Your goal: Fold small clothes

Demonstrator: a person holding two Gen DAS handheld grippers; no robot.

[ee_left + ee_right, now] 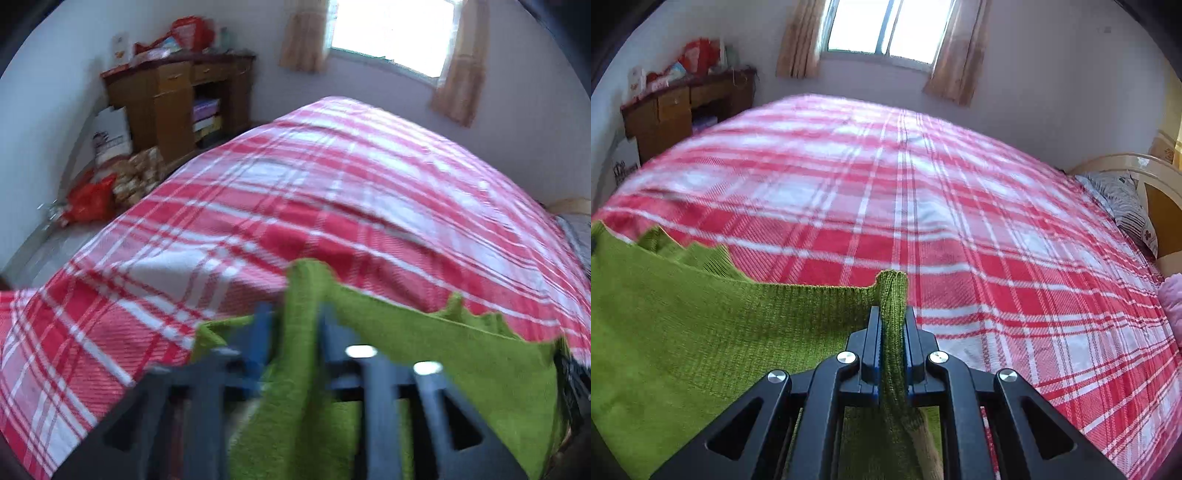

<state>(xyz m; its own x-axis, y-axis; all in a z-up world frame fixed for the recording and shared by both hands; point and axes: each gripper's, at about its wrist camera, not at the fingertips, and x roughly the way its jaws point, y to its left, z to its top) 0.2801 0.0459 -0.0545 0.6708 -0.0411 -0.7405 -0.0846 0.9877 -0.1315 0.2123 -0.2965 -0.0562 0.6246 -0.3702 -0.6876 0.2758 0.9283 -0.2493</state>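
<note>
The right gripper (893,314) is pinched on one corner of the green knitted garment (701,325). The left gripper (291,325) is spread, the other corner loose between its jaws. The top edge is stretched between both, over the near edge of the red-and-white plaid bedspread (960,206).

Low in your right wrist view, the green garment (701,332) is a ribbed knit, matt and slightly fuzzy (the ribs show plainly on the fold). Your right gripper (893,325) looks like matt black plastic with blue inner faces and shiny metal screw heads. Filling the middle of the frame, the red and white plaid bedspread (960,221) is woven cloth with a coarse twill texture. At upper left, the wooden cabinet (173,99) has a brown, dull finish. The curtains (953,55) are thin tan cloth.
</note>
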